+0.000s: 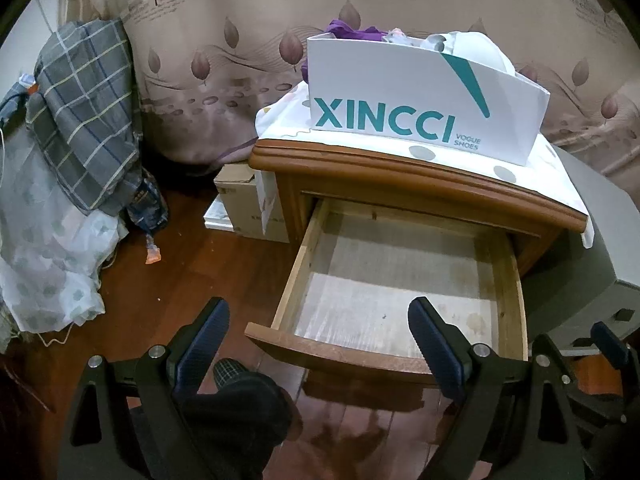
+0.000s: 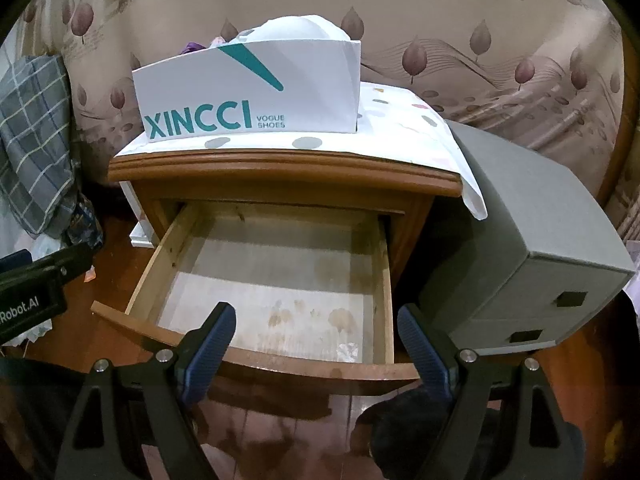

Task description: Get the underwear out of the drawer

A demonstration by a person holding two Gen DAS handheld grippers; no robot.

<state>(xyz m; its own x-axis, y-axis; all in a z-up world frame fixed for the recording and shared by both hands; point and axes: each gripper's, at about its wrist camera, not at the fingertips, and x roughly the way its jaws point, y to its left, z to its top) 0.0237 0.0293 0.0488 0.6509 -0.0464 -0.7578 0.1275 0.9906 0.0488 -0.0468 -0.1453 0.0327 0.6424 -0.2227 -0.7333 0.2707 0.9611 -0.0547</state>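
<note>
Fingers (image 1: 432,344) of both grippers spread wide over the pulled-out drawer (image 2: 384,280) (bare bottom), wooden floor (image 1: 192,264) below.

Left gripper (image 1: 318,334) tilted downward, blue-padded fingers (image 1: 434,344) spread wide, nothing between them, hovering near the front left corner of the drawer (image 1: 308,348). Right gripper (image 2: 316,338) angled down likewise, jaws gaping and empty, poised over the drawer's front edge toward its right corner. Both side by side, the left one's black body showing at the left border of the right wrist view.
</note>
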